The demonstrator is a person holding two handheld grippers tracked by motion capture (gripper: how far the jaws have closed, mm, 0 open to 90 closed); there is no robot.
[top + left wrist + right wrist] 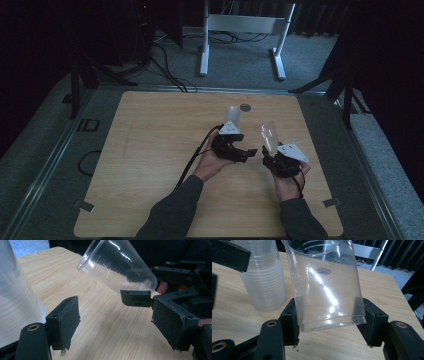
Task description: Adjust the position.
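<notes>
Between the right tongs, the clear cup

Black tongs, grey plates, dark grey sleeves.

Clear ribbed cup, clear cup stack, pale woodgrain table, black jaws
</notes>
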